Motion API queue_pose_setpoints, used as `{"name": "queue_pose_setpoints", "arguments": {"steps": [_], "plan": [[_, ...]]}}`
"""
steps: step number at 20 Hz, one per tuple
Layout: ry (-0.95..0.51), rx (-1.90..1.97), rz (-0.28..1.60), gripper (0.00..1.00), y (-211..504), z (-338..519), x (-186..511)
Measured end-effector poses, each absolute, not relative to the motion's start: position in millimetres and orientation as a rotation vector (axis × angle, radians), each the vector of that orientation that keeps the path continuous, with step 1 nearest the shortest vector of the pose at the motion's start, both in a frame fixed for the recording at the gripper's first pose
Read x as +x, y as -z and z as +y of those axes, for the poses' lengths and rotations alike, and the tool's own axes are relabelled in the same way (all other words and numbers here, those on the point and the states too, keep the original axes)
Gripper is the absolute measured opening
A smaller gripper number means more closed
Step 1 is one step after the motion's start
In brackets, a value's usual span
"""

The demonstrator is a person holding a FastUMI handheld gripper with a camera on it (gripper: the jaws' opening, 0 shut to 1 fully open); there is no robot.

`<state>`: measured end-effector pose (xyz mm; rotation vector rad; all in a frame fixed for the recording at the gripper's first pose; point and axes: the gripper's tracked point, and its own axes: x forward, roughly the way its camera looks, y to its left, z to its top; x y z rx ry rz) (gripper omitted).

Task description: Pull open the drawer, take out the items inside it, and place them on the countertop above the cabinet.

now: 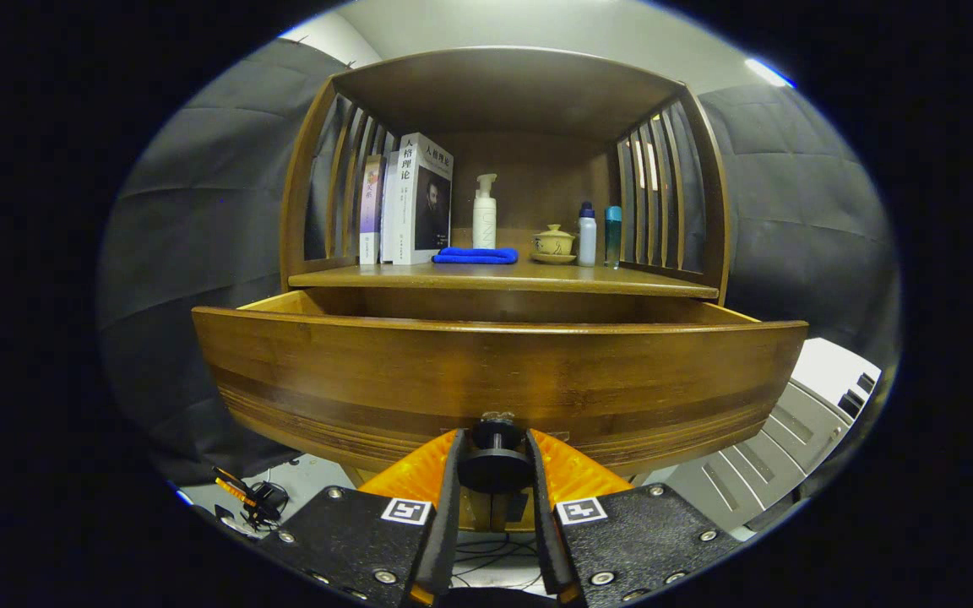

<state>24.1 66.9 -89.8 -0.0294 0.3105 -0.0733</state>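
your gripper [495, 460] is clenched on the drawer knob [495, 460]; pull straight back, level, until the drawer [495, 380] interior clears the countertop [503, 279].

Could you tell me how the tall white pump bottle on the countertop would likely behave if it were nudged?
The pump bottle stands upright, tall and narrow, so a push near its top would probably tip it. Its smooth plastic looks rigid and possibly slippery. It might fall onto the blue cloth just in front. The gripper is shut on the drawer knob.
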Motion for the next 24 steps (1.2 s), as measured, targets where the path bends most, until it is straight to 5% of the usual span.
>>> {"name": "queue_pose_setpoints", "arguments": {"steps": [21,24], "plan": [[0.026,-0.022,0.326,0.41,89,83,-32],[0.013,0.012,0.244,0.54,60,82,-37]]}}
